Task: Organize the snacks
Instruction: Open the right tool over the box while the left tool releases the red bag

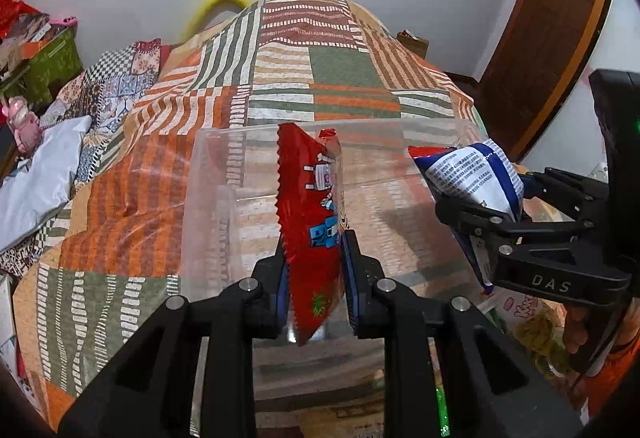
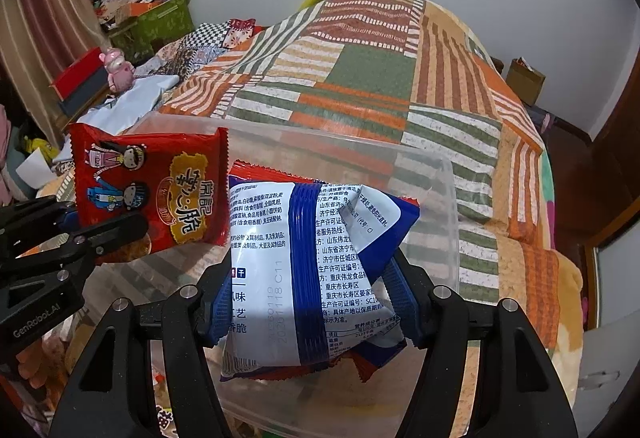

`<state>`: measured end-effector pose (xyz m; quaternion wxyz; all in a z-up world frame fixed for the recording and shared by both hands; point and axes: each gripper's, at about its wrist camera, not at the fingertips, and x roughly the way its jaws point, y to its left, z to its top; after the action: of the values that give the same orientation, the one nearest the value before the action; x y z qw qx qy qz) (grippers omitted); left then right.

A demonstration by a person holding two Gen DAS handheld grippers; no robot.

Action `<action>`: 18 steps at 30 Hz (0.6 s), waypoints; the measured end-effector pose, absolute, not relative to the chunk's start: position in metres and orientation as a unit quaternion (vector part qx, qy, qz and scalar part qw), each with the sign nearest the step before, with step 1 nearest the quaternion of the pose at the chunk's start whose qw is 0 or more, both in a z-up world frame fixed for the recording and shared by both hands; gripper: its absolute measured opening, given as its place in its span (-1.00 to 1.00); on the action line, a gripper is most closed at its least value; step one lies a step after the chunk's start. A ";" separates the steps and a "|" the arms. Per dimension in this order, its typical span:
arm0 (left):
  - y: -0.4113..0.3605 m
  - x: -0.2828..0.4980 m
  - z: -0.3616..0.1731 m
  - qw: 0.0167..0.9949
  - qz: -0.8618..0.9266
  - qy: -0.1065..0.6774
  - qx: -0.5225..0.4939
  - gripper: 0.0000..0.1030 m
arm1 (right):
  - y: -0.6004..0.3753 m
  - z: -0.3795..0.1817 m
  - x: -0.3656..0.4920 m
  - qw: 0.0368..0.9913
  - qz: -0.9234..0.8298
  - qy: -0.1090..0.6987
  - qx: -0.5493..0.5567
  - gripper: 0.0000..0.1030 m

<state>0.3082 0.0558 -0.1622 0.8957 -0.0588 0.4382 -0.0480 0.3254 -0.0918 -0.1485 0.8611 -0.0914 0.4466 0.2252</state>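
My left gripper (image 1: 314,270) is shut on a red snack packet (image 1: 312,222), held upright and edge-on over a clear plastic bin (image 1: 208,173). To its right, my right gripper (image 1: 480,213) grips a blue and white snack packet (image 1: 468,173) above the bin's right side. In the right wrist view the blue and white packet (image 2: 280,230) fills the span between the right gripper's (image 2: 310,274) blue pads, over the bin (image 2: 452,205). The red packet (image 2: 160,189), with cartoon figures, hangs at the left in the left gripper (image 2: 108,234).
The bin rests on a bed with a striped patchwork quilt (image 1: 280,77). A green box (image 1: 48,65) and a pink toy (image 1: 24,121) lie at the left, a wooden door (image 1: 552,37) stands at the right. More snack packets (image 1: 532,330) lie below the right gripper.
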 end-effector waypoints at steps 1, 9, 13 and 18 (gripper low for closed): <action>0.056 0.307 -0.162 0.895 -0.046 0.439 -0.061 -0.59 | -0.092 -0.149 0.324 0.860 0.225 0.448 -0.092 0.22; 0.063 0.290 -0.147 0.898 -0.038 0.432 -0.076 -0.14 | -0.090 -0.145 0.312 0.858 0.226 0.447 -0.111 0.23; 0.066 0.277 -0.133 0.905 -0.031 0.417 -0.074 0.06 | -0.093 -0.138 0.303 0.860 0.226 0.444 -0.110 0.27; 0.068 0.258 -0.117 0.911 -0.022 0.405 -0.072 0.12 | -0.100 -0.123 0.291 0.870 0.222 0.427 -0.105 0.42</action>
<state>0.2582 0.0683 -0.1168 0.9111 -0.0722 0.4051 -0.0222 0.2910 -0.0999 -0.1231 0.8701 -0.1051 0.4272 0.2222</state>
